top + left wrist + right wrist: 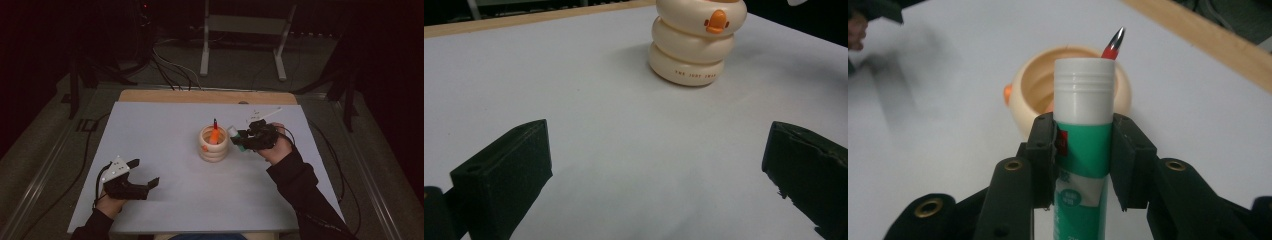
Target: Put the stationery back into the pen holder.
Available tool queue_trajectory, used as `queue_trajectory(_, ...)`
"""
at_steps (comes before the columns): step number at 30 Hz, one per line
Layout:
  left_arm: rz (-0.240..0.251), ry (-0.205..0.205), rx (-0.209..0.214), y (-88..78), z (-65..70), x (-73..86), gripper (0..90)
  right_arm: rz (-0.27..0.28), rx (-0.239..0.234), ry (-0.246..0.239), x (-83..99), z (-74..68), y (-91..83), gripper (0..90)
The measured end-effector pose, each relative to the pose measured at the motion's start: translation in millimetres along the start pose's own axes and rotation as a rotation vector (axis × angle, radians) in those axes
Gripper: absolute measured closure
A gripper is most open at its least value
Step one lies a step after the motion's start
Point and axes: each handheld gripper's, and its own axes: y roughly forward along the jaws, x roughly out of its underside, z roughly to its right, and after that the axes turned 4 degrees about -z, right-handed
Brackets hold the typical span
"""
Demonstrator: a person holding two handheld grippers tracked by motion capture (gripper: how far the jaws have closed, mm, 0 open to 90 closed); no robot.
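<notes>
A cream ringed holder (214,144) with an orange beak stands mid-table; it also appears in the left gripper view (696,42) and the right gripper view (1035,95). An orange-red pen (215,132) with a dark tip sticks up out of it, its tip (1115,42) showing behind the glue stick. My right gripper (241,140) is shut on a green and white glue stick (1083,145) with a white cap, held just right of the holder. My left gripper (145,175) rests open near the front left, its jaws wide apart over bare table (649,165).
The white table top (165,125) has a wooden strip (207,96) along its far edge. Cables (175,70) and a metal stand (245,30) lie on the dark floor beyond. A dark sleeve (305,190) crosses the right front of the table.
</notes>
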Motion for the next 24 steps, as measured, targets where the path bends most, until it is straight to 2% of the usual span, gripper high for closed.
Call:
queue_trajectory(10,0.001,0.001,0.000,-0.1,0.1,-0.2,0.3,0.133,0.032,0.065,-8.5,-0.2,-5.6,65.8)
queue_trajectory(20,0.001,0.001,0.000,-0.1,0.0,-0.2,0.3,0.255,0.083,0.112,-16.7,-5.4,-0.5,65.8)
queue_trajectory(24,0.001,0.002,0.001,-0.3,0.0,-0.2,0.3,0.287,0.098,0.128,-20.3,-7.1,3.9,65.8)
